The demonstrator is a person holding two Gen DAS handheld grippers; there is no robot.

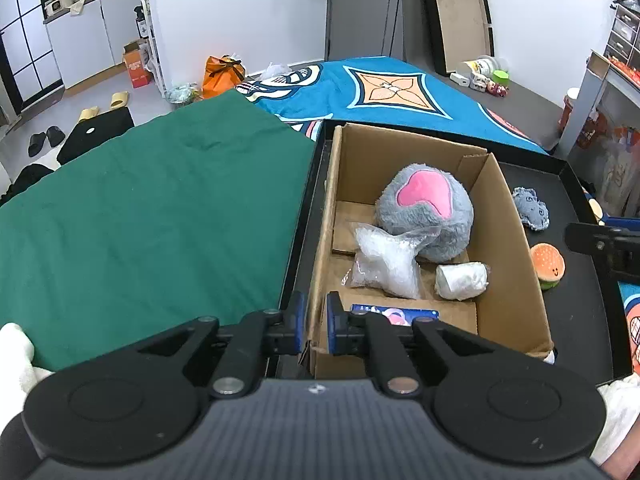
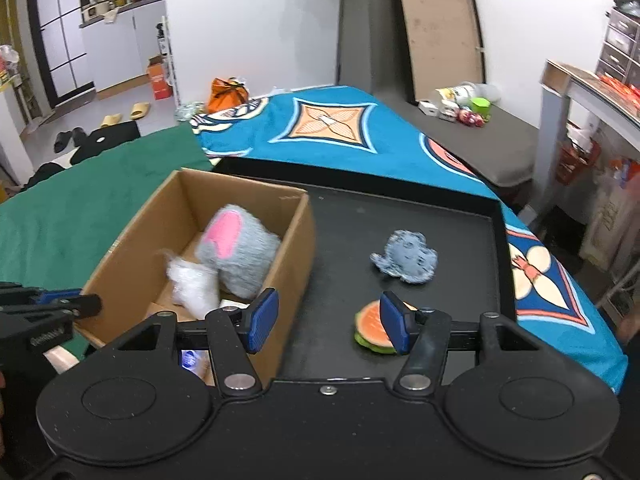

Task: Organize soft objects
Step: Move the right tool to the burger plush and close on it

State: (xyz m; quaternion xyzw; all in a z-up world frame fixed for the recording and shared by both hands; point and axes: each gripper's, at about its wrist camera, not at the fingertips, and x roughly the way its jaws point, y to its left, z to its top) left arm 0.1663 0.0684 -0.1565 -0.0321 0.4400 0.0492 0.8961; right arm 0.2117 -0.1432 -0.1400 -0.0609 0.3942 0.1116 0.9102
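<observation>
The left wall of the cardboard box [image 1: 326, 216] is being pinched by the left gripper [image 1: 317, 326], whose jaws are clenched on the edge. Inside the box, a grey plush toy [image 1: 426, 210] with a pink patch, a clear plastic bag [image 1: 386, 262] of white filling and a white roll [image 1: 462, 282] are being kept. The box is standing in a black tray [image 2: 400, 216]. The right gripper [image 2: 328, 322] is being held released, with nothing between its pads. The burger toy [image 2: 372, 326] is lying on the tray just beside its right finger, and the blue-grey fabric toy [image 2: 406, 256] is lying farther back.
</observation>
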